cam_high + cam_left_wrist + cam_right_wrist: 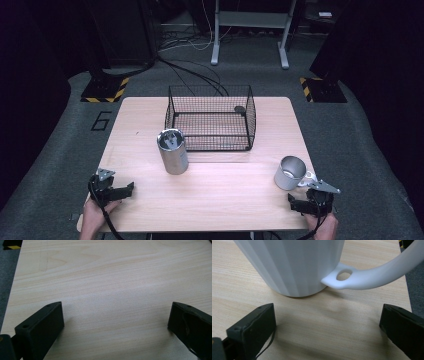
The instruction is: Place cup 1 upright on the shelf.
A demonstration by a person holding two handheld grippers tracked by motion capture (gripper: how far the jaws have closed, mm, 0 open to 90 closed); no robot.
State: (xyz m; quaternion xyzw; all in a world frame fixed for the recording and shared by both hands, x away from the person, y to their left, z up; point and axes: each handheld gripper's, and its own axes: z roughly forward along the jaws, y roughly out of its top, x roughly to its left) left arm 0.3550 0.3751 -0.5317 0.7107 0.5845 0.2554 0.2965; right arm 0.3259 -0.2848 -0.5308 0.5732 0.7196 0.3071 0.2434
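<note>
A white ribbed mug (pixel 290 172) stands upright near the table's right front corner, its handle (pixel 372 275) pointing right toward the edge. My right gripper (pixel 311 200) rests just in front of the mug, open, with nothing between its jaws; in the right gripper view the mug (pixel 294 265) looms close ahead, not touched. My left gripper (pixel 116 190) lies open at the table's left front corner over bare wood. A shiny metal canister (pixel 172 151) stands upright left of centre. Behind it sits a black wire basket (pixel 210 119).
The light wooden table (pixel 210 195) has bare room across its front middle. A small dark round object (pixel 240 109) lies inside the basket at its back right. Grey floor with cables and black-yellow marked stands surrounds the table.
</note>
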